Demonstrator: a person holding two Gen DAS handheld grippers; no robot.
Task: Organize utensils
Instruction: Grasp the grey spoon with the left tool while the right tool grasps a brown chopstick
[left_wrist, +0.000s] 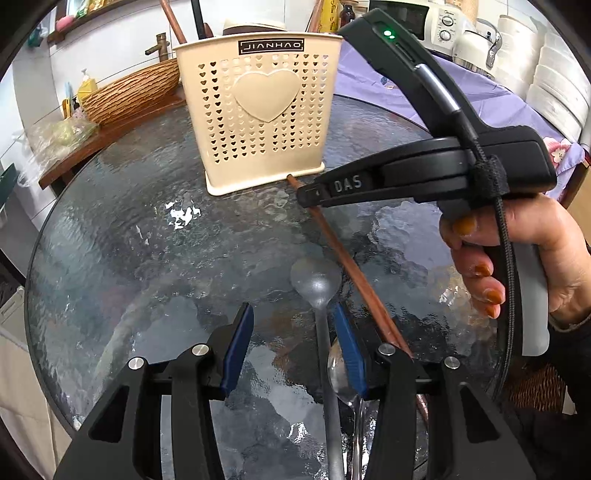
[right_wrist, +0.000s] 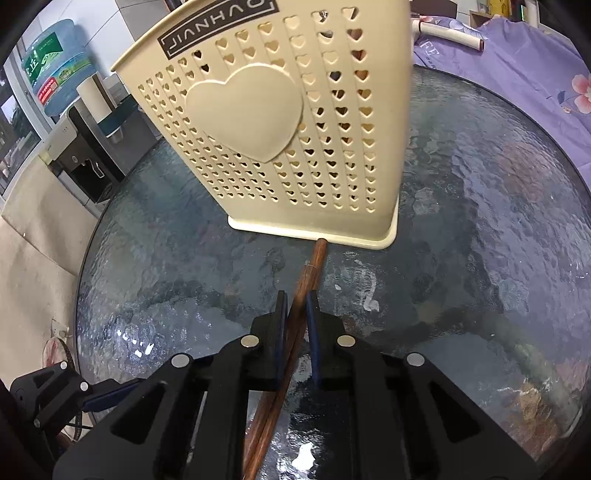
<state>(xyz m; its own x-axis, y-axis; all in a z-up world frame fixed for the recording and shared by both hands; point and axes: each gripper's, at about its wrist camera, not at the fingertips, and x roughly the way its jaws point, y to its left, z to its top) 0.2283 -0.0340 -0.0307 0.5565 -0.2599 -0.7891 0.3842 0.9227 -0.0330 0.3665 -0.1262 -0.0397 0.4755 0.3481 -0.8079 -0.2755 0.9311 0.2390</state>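
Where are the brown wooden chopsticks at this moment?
In the right wrist view the chopsticks lie on the glass table, between the closed jaws of the right gripper, with their far tip at the base of the beige holder.

A cream utensil holder (right_wrist: 280, 122) with heart-shaped holes, reddish-brown chopsticks (right_wrist: 301, 295), and a lilac flowered cloth (right_wrist: 535, 74).
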